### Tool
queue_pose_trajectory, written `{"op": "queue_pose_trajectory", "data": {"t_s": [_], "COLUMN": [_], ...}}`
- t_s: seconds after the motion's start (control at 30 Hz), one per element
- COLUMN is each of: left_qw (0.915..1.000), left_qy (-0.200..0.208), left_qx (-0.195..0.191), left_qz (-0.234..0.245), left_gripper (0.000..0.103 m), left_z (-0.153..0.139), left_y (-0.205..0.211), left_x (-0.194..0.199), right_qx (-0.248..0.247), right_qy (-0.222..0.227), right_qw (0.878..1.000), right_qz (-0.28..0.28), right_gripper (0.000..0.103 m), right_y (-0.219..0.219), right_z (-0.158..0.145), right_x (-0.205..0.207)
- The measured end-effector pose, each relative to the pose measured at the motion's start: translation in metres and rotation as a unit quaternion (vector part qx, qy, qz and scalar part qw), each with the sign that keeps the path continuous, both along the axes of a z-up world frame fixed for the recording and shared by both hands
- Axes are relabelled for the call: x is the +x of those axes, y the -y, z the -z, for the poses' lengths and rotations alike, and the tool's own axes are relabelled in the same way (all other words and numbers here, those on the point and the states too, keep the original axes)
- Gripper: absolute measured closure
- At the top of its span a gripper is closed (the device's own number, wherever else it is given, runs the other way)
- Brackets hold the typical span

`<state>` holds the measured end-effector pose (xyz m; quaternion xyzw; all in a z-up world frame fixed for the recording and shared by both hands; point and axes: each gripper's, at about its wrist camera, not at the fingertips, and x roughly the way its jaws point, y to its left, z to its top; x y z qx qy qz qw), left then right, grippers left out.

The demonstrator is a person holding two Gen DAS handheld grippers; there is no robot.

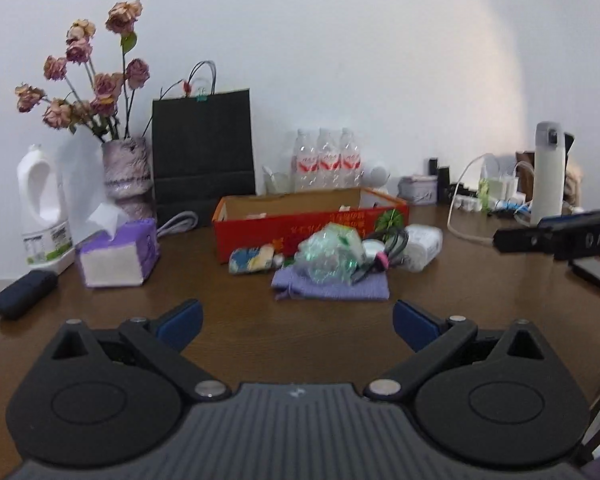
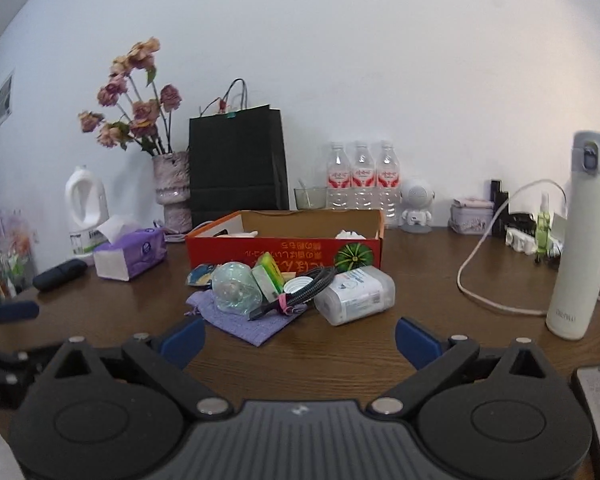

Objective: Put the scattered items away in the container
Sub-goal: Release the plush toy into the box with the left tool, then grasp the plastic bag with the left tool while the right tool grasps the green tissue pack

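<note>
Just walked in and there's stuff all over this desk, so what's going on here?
A person holds a claw in each hand, tidying a pile in front of the red box. Both the left claw and right claw are open, empty, short of the purple cloth, cable and wipes pack. Nothing is grasped yet.

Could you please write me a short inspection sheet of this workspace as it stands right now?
Surface: brown wooden table.
Job's things: open red box; in front of it a pile: purple cloth, crumpled plastic, bundled black cable, white pack.
Clutter: tissues, flask, three bottles, black bag, vase.
Grippers: left gripper and right gripper open, empty, short of the pile.
Cables: white cable loose on the table at right.
Surroundings: white wall.
</note>
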<state>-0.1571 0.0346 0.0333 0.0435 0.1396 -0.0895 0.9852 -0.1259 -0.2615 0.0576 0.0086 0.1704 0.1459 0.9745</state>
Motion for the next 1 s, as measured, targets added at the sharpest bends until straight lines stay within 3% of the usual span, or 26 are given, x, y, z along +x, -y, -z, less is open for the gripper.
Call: {"op": "queue_pose_trajectory", "data": {"t_s": [0.2, 0.27, 0.33, 0.4, 0.53, 0.57, 0.6, 0.63, 0.67, 0.87, 1.0], "left_qw": [0.9999, 0.9990, 0.9952, 0.9917, 0.9827, 0.9787, 0.9740, 0.9695, 0.9658, 0.9649, 0.9662], "left_qy": [-0.006, -0.020, -0.065, -0.110, -0.156, -0.170, -0.189, -0.203, -0.207, -0.187, -0.169], "left_qx": [0.000, 0.001, 0.001, -0.006, -0.067, -0.084, -0.098, -0.113, -0.131, -0.172, -0.193], "left_qz": [0.012, 0.039, 0.073, 0.067, 0.073, 0.078, 0.079, 0.079, 0.084, 0.067, 0.026], "left_gripper": [0.000, 0.000, 0.000, 0.000, 0.012, 0.016, 0.030, 0.049, 0.058, 0.066, 0.066], "left_z": [-0.014, -0.014, -0.006, 0.000, 0.011, 0.016, 0.021, 0.026, 0.029, 0.013, 0.003], "left_y": [0.010, 0.016, 0.021, 0.025, 0.018, 0.015, 0.012, 0.009, 0.005, -0.025, -0.052], "left_x": [0.077, 0.114, 0.156, 0.194, 0.237, 0.244, 0.250, 0.253, 0.254, 0.233, 0.207], "right_qx": [-0.003, -0.005, -0.008, -0.007, -0.001, 0.001, 0.003, 0.005, 0.007, 0.000, -0.035], "right_qy": [-0.032, -0.041, -0.044, -0.043, -0.050, -0.053, -0.058, -0.063, -0.069, -0.105, -0.127], "right_qw": [0.999, 0.999, 0.999, 0.999, 0.998, 0.998, 0.997, 0.997, 0.996, 0.991, 0.987], "right_qz": [0.003, -0.011, -0.018, -0.024, -0.039, -0.043, -0.047, -0.051, -0.056, -0.086, -0.096], "right_gripper": [0.005, 0.011, 0.012, 0.013, 0.016, 0.017, 0.017, 0.019, 0.019, 0.032, 0.051], "right_y": [-0.012, -0.017, -0.022, -0.027, -0.038, -0.042, -0.045, -0.050, -0.055, -0.087, -0.110], "right_z": [0.003, 0.002, 0.000, -0.003, -0.004, -0.003, -0.003, -0.002, 0.000, 0.011, 0.022], "right_x": [0.052, 0.074, 0.094, 0.115, 0.154, 0.163, 0.171, 0.180, 0.188, 0.220, 0.228]}}
